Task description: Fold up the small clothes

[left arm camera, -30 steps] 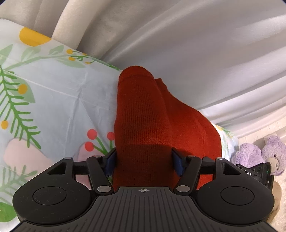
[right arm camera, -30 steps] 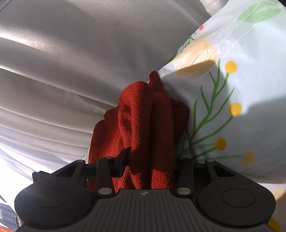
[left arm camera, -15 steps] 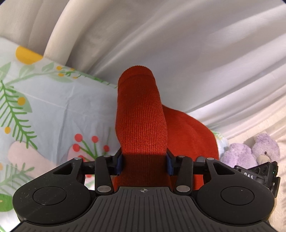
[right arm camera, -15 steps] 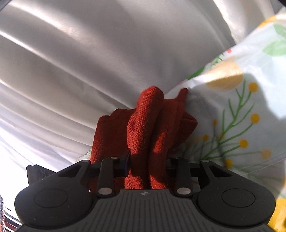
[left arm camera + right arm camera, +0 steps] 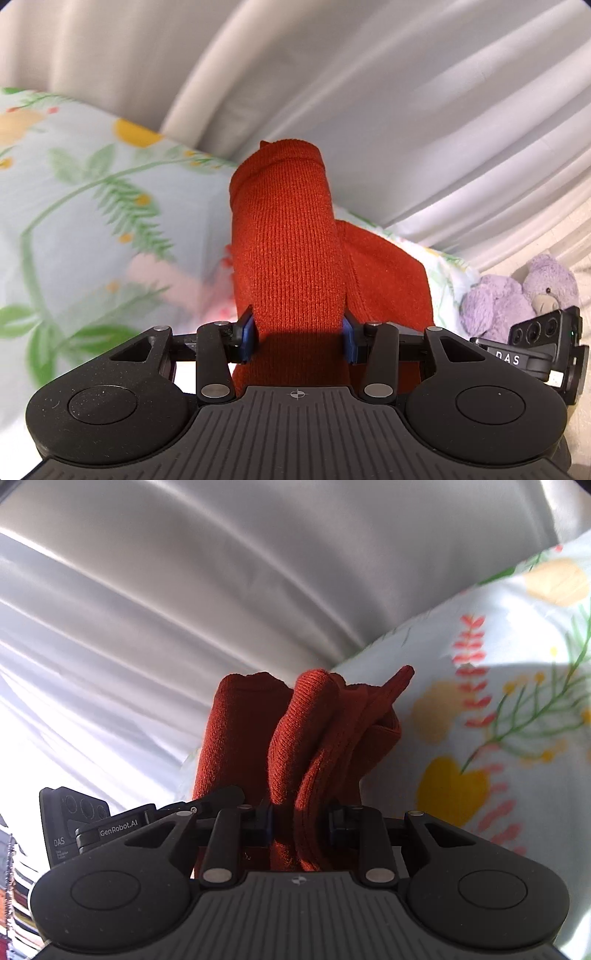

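A rust-red knit garment (image 5: pixel 284 229) hangs bunched above the floral bedsheet (image 5: pixel 92 221). My left gripper (image 5: pixel 298 332) is shut on one thick fold of it, blue pads pressing both sides. In the right wrist view the same garment (image 5: pixel 310 731) stands in crumpled folds between the pads of my right gripper (image 5: pixel 300 823), whose jaws are closing on it and squeeze the cloth. The two grippers hold it side by side: the right one (image 5: pixel 535 343) shows at the left view's edge, the left one (image 5: pixel 85 823) at the right view's edge. The garment's lower part is hidden behind the gripper bodies.
Pale curtains (image 5: pixel 406 110) hang close behind the bed, also filling the right wrist view (image 5: pixel 184 590). A purple plush bear (image 5: pixel 517 295) sits at the right beyond the sheet. The floral sheet (image 5: pixel 480 701) spreads to the right of the right gripper.
Both grippers have risen and drawn back with the red garment, which now hangs higher off the sheet. Both pairs of jaws have narrowed onto the cloth.
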`<action>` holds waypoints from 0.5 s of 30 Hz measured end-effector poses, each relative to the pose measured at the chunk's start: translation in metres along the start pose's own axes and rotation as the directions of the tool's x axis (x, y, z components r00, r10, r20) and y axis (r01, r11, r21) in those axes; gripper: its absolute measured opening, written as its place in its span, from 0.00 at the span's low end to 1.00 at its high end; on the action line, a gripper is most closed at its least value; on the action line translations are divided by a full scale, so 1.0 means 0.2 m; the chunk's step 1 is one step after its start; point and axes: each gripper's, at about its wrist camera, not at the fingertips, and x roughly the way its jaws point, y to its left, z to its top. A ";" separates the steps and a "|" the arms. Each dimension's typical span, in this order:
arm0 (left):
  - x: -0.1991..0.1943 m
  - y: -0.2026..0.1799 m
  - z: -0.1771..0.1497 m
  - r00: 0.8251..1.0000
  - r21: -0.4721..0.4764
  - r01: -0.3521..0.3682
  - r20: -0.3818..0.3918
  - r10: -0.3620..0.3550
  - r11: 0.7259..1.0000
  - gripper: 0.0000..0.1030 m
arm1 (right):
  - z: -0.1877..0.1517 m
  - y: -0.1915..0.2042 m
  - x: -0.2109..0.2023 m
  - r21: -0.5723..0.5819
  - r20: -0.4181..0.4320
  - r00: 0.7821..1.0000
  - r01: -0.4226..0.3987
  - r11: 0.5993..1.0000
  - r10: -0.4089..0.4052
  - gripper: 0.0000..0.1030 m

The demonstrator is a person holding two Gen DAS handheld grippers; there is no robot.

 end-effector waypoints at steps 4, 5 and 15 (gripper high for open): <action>-0.11 0.11 -0.08 0.999 -0.052 -0.031 0.002 0.032 0.998 0.47 | -0.11 0.05 0.07 0.042 -0.065 0.997 -0.035 0.998 0.038 0.23; -0.12 0.14 -0.10 0.999 -0.060 -0.041 0.001 0.041 0.997 0.48 | -0.13 0.05 0.09 0.058 -0.081 0.996 -0.040 0.998 0.045 0.23; -0.25 0.31 -0.13 0.949 -0.132 -0.273 0.126 0.289 0.953 0.60 | -0.19 0.14 0.00 -0.018 0.186 0.899 0.408 0.913 -0.398 0.42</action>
